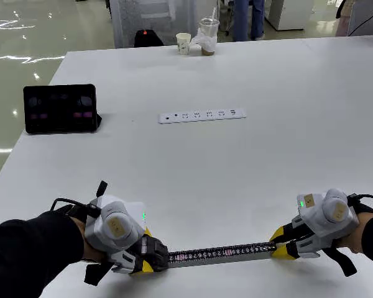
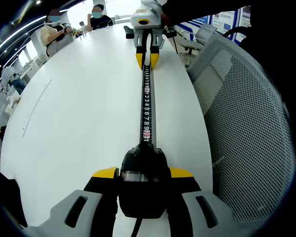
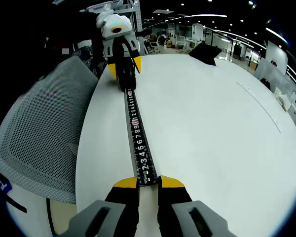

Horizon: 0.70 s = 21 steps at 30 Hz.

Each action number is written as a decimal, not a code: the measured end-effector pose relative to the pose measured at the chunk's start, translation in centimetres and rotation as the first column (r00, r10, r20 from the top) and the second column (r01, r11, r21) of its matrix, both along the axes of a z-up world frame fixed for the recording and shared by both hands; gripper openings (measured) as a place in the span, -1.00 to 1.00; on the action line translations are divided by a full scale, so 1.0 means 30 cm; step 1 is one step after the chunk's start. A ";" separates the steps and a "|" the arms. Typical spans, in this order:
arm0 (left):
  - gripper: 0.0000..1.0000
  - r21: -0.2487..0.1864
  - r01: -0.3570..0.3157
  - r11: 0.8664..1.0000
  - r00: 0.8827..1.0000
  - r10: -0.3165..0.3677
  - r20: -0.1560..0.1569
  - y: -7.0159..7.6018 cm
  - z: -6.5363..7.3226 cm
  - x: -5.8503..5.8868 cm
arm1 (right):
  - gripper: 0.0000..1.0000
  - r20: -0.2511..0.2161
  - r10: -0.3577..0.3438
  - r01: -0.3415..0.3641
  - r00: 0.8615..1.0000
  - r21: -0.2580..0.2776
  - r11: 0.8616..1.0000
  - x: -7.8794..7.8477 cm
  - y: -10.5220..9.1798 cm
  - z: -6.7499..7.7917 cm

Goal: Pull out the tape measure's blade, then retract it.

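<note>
The black tape measure case (image 1: pixel 150 255) (image 2: pixel 144 174) sits near the table's front edge, with my left gripper (image 1: pixel 146 256) (image 2: pixel 143 173) shut on it. Its dark blade (image 1: pixel 224 252) (image 2: pixel 146 106) (image 3: pixel 138 136) with white numbers lies pulled out flat along the table to the right. My right gripper (image 1: pixel 278 243) (image 3: pixel 148 183) is shut on the blade's end. In the left gripper view the right gripper (image 2: pixel 148 58) shows at the far end of the blade. In the right gripper view the left gripper (image 3: pixel 122 66) holds the case (image 3: pixel 126 74) at the far end.
A white power strip (image 1: pixel 201 115) lies mid-table. A black tablet (image 1: pixel 60 108) stands at the left. Paper cups (image 1: pixel 184 43) and a plastic cup (image 1: pixel 208 34) stand at the far edge. A mesh chair (image 2: pixel 246 113) (image 3: pixel 39 133) is by the table's near edge. People sit at the far end (image 2: pixel 56 29).
</note>
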<state>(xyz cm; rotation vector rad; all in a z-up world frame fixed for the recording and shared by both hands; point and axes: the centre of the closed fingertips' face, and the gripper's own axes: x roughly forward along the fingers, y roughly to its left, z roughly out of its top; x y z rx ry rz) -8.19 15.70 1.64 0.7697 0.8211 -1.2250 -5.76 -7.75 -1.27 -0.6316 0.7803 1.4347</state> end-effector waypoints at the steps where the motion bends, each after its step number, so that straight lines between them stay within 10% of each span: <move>1: -0.36 0.000 0.000 1.000 1.000 0.000 0.000 0.000 0.000 0.000 | -0.79 0.000 -0.003 0.003 1.000 0.000 1.000 0.001 -0.003 0.001; 21: -0.36 0.000 -0.001 1.000 1.000 0.001 0.000 -0.002 0.000 0.000 | -0.79 -0.004 -0.004 0.004 1.000 -0.001 1.000 0.001 -0.025 0.005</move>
